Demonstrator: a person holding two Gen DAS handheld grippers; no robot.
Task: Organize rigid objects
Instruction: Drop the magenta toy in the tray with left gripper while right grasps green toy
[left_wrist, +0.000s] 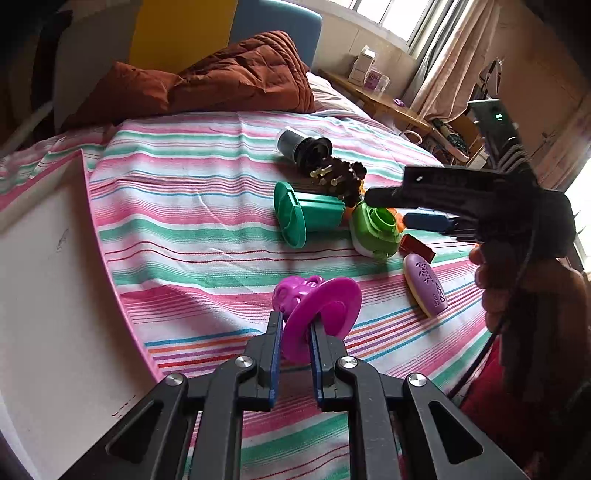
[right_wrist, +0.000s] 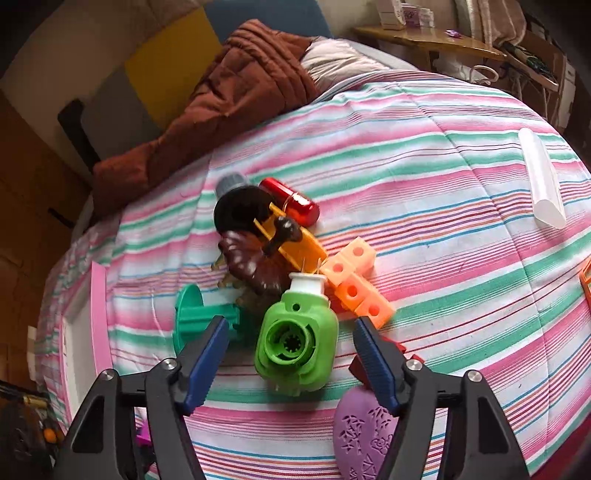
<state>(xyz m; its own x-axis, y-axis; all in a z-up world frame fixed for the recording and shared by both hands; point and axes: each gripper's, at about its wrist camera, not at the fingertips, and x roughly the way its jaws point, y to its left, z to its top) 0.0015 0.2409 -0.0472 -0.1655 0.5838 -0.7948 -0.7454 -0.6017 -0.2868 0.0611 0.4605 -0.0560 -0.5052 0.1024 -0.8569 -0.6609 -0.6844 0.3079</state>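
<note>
On a bed with a striped sheet (left_wrist: 207, 206), my left gripper (left_wrist: 294, 332) pinches a magenta plastic toy (left_wrist: 317, 306) by its stem, jaws pressed tight on it, the toy's round flange lifted clear of the sheet beside a white, pink-edged box (left_wrist: 55, 277). My right gripper (right_wrist: 291, 360) hangs over the toy pile with its jaws spread, a green and white toy (right_wrist: 297, 339) lying between the blue pads (right_wrist: 212, 354) but untouched by either. Just beyond it sit a teal spool (right_wrist: 195, 317), orange linked cubes (right_wrist: 354, 284), a dark brown toy (right_wrist: 251, 262), a black cylinder (right_wrist: 236, 206) and a red capsule (right_wrist: 291, 203). A purple patterned oval (right_wrist: 362, 432) lies under the right finger. A rust-brown quilt (left_wrist: 221, 77) is bunched at the bed's head.
</note>
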